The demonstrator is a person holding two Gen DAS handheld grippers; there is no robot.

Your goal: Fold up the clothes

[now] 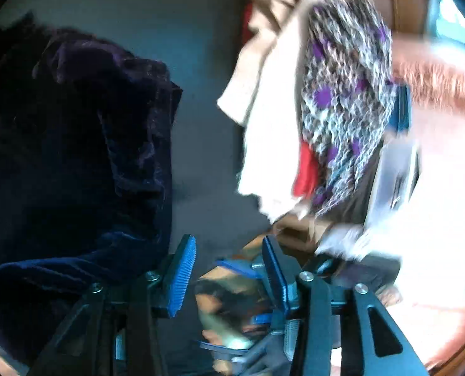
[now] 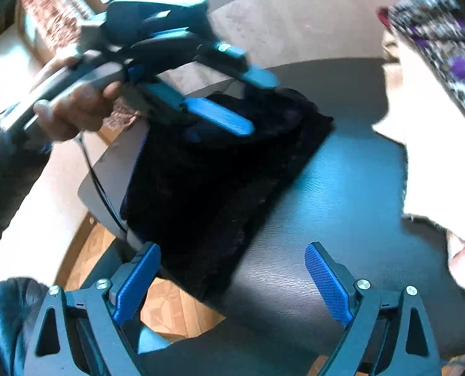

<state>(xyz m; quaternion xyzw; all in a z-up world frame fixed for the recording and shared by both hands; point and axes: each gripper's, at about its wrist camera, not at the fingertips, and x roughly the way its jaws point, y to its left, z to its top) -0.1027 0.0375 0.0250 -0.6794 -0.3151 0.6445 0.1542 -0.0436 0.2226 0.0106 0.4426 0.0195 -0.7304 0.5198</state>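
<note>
Dark leather table [image 2: 342, 188] carries a folded navy velvet garment [image 2: 219, 181] beside heaped clothes [image 1: 326, 94]. Left gripper [image 1: 229, 269] and right gripper [image 2: 232, 282] both gape empty

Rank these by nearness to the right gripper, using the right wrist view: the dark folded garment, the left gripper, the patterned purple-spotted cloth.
1. Dark folded garment: just ahead of the right gripper, on the table.
2. Left gripper: above the garment's far end.
3. Patterned cloth: far upper right.
</note>
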